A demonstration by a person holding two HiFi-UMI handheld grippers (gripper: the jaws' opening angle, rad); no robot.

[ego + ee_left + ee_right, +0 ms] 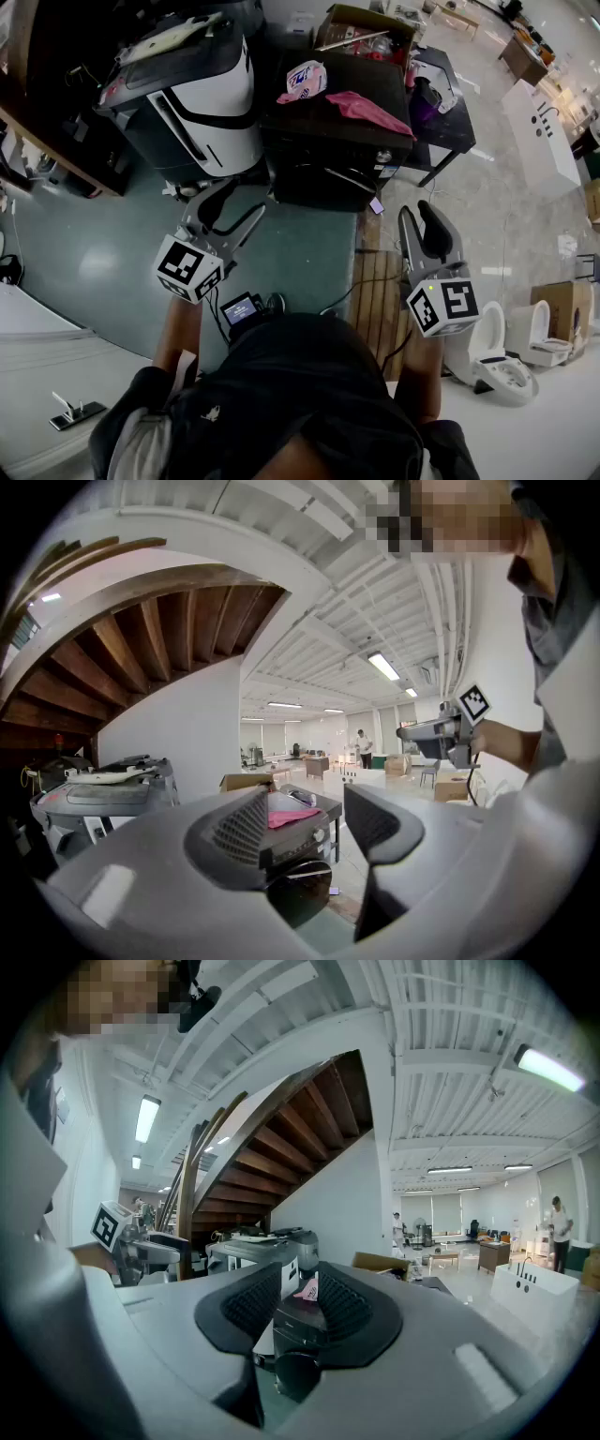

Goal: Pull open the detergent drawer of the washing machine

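The black front-loading washing machine stands ahead of me, with a pink cloth and a pink bag on its top. Its control panel with a knob faces me; I cannot make out the drawer's outline. In the left gripper view the machine shows between the jaws, round door below. My left gripper is open and empty, well short of the machine. My right gripper hangs to the machine's right, jaws narrowly apart, nothing between them; the machine shows through the gap.
A white-and-black appliance stands left of the washer. Behind it are an open cardboard box and a black table. A wooden pallet lies on the floor in front. Toilets sit at right. A small screen device hangs at my chest.
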